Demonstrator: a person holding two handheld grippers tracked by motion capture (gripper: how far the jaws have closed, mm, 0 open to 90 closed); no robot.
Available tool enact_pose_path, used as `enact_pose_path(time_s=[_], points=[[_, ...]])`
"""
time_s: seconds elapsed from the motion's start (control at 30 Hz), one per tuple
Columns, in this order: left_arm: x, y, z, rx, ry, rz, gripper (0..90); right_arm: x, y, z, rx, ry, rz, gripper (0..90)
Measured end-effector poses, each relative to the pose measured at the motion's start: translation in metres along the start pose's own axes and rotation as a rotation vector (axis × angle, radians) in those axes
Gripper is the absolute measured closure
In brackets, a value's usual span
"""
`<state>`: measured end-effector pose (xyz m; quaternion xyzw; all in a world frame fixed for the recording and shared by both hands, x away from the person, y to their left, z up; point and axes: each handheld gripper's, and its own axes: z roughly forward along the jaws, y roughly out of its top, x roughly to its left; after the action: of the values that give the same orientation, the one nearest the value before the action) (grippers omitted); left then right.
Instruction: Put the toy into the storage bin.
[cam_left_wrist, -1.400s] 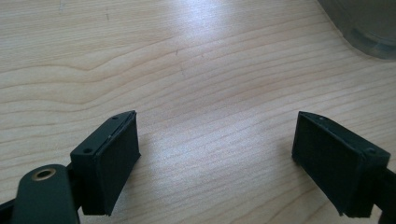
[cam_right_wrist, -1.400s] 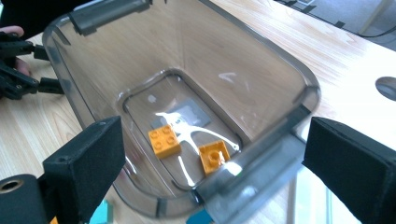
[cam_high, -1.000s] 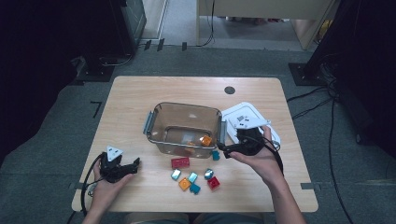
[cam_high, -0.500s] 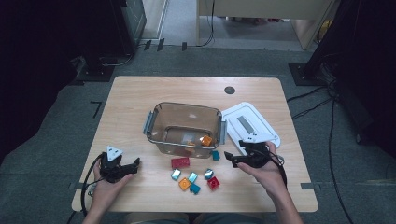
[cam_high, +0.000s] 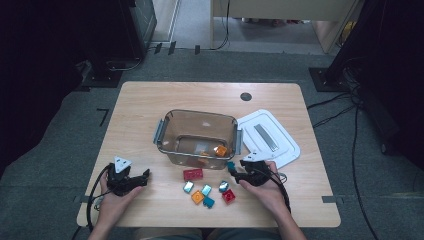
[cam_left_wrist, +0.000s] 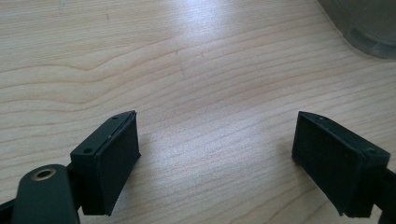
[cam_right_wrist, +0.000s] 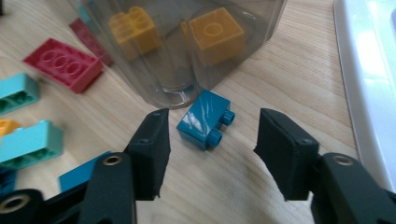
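The right claw (cam_right_wrist: 210, 154) stands open, its jaws having just been closing, with the dark teal brick (cam_right_wrist: 204, 119) lying between them on the tabletop (cam_right_wrist: 289, 93), untouched. At 12 o'clock, touching the brick, rises the clear bin (cam_right_wrist: 177, 46). The left claw (cam_left_wrist: 215, 163) rests open over bare wood.

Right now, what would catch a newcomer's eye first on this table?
The clear brown bin at the table's middle, with orange bricks inside. In front of it lies a scatter of coloured bricks. The right tool has open jaws, just closing, either side of a dark teal brick lying against the bin.
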<state>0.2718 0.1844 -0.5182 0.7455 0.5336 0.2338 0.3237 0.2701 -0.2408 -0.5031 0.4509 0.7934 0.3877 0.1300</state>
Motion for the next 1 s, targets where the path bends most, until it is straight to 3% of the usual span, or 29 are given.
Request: enact_pose_path(time_s=[0.2,0.4,0.53,0.57,0.67,0.83,1.0], points=[[0.0,0.0,0.0,0.0,0.0,0.0,14.6,0.003,-0.002,0.011,-0.001,-0.013,0.003,51.1],[0.0,0.0,0.0,0.0,0.0,0.0,14.6,0.011,-0.002,0.02,0.004,-0.047,-0.053,55.8],[0.0,0.0,0.0,0.001,0.0,0.001,14.6,0.009,-0.003,0.019,0.009,-0.043,-0.062,59.0],[0.0,0.0,0.0,0.0,0.0,0.0,14.6,0.006,-0.004,0.016,0.012,-0.037,-0.068,65.7],[0.0,0.0,0.0,0.0,0.0,0.0,14.6,0.001,-0.006,0.012,0.017,-0.018,-0.066,67.7],[0.0,0.0,0.0,0.0,0.0,0.0,14.6,-0.006,-0.011,0.002,0.036,-0.005,-0.094,67.9],[0.0,0.0,0.0,0.0,0.0,0.0,14.6,-0.016,-0.023,-0.014,0.056,0.056,-0.127,67.4]])
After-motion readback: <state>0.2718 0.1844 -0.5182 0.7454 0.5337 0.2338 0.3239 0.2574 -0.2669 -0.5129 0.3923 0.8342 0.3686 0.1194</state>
